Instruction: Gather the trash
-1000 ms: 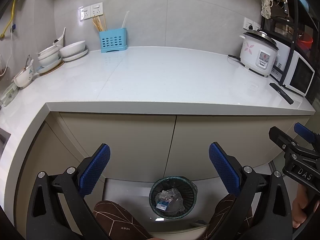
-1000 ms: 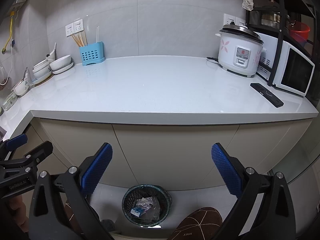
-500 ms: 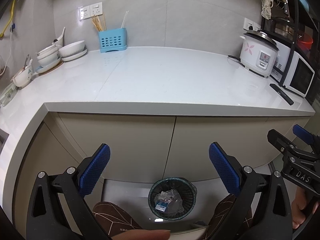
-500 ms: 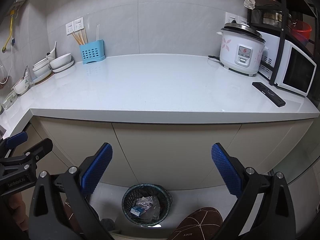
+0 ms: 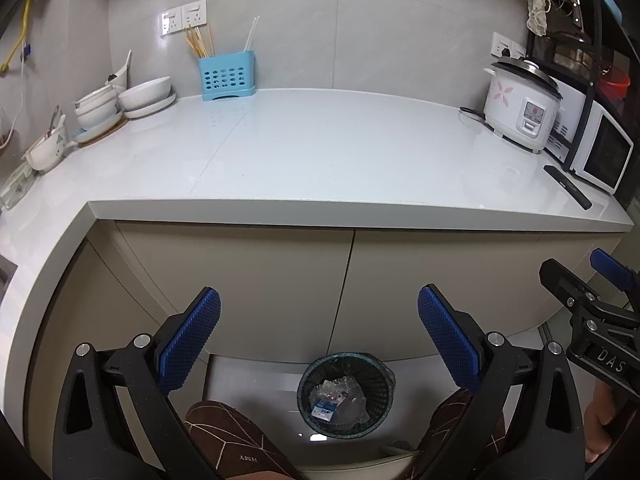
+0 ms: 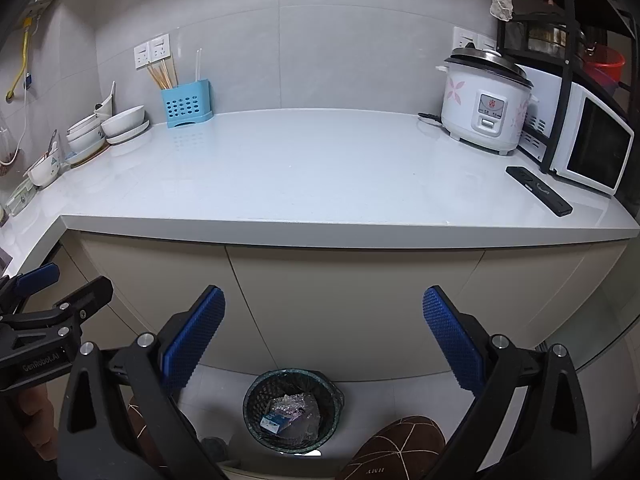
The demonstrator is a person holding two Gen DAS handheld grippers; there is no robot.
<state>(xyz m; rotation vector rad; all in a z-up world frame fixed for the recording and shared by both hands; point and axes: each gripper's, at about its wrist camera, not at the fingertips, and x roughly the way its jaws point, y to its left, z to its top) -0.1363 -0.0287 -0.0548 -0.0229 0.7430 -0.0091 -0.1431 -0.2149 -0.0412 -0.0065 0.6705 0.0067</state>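
A dark mesh trash bin (image 5: 347,394) (image 6: 293,410) stands on the floor in front of the cabinet doors. Inside it lie crumpled clear plastic (image 5: 340,386) (image 6: 294,404) and a small blue-and-white box (image 5: 323,411) (image 6: 272,424). My left gripper (image 5: 320,312) is open, held above the bin in front of the cabinet, nothing between its blue pads. My right gripper (image 6: 324,312) is open too and holds nothing. Each gripper shows at the edge of the other's view: right gripper (image 5: 592,304), left gripper (image 6: 52,292).
The white countertop (image 5: 320,152) carries stacked bowls (image 5: 120,100), a blue utensil holder (image 5: 226,76), a rice cooker (image 5: 520,108), a microwave (image 5: 600,152) and a black remote (image 5: 566,186). Brown slippers (image 5: 224,432) (image 6: 396,444) stand beside the bin.
Both cameras have drifted slightly. The grippers remain open and the bin's contents are unchanged.
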